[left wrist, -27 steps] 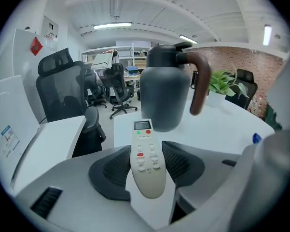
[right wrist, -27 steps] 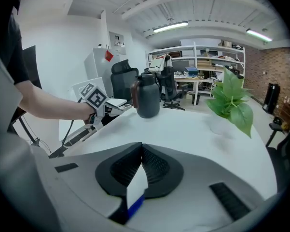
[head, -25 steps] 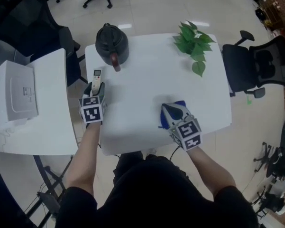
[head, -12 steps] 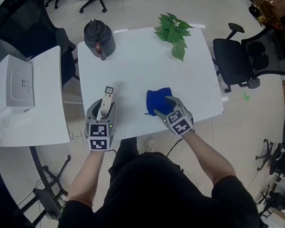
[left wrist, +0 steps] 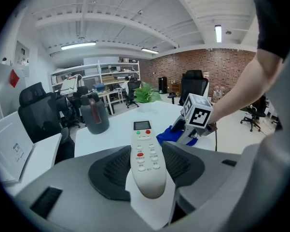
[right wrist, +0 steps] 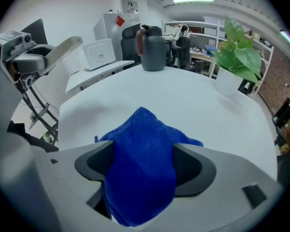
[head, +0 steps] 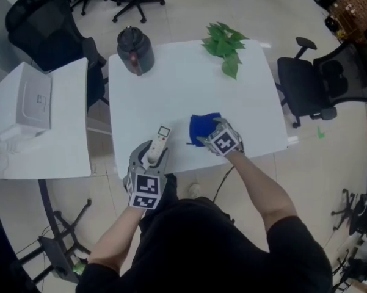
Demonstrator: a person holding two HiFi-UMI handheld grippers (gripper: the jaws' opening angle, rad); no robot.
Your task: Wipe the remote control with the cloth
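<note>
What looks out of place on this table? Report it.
Nothing is spilled or damaged. The blue cloth lies bunched in a heap near the white table's front edge, between the right gripper's jaws, which have just been opening. The left gripper clamps the remote control.

Nothing can be read. The remote control clamped in the left gripper carries button print, but it is too small to make out.
</note>
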